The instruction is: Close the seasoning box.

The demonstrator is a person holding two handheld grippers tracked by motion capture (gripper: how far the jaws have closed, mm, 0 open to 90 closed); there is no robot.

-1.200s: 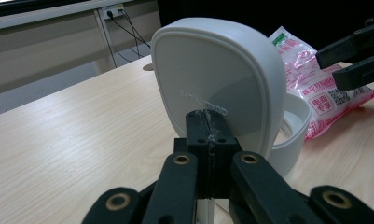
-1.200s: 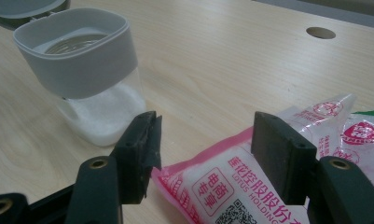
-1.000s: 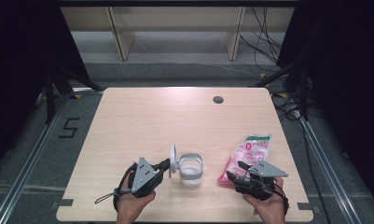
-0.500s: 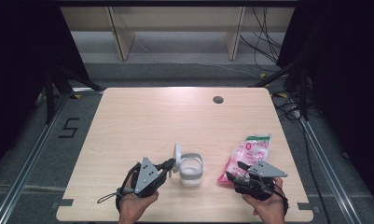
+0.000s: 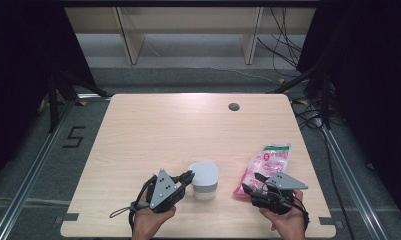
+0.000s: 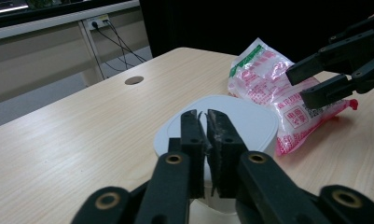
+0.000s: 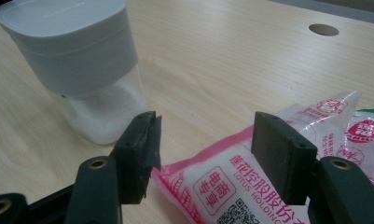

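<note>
A clear container [image 5: 204,186] holding white powder stands near the table's front edge, its white lid [image 5: 204,173] lying flat on top. My left gripper [image 5: 188,176] is just left of it, tips at the lid's rim. In the left gripper view the jaws [image 6: 205,116] have just been opening and show a narrow slit with nothing between them. A pink and white bag [image 5: 270,157] lies to the right. My right gripper [image 5: 250,182] stands open at the bag's near end; in the right gripper view the bag [image 7: 212,182] lies between its pads, untouched.
A round cable hole [image 5: 233,106] sits in the table top at the far right. Wooden shelf legs [image 5: 130,42] and loose cables [image 5: 283,30] are on the floor beyond the table. Black frames flank both sides.
The container's lid stood upright a second ago, tilted down, and now lies flat on the container. My left gripper shifted slightly right with it. The right gripper and bag kept still.
</note>
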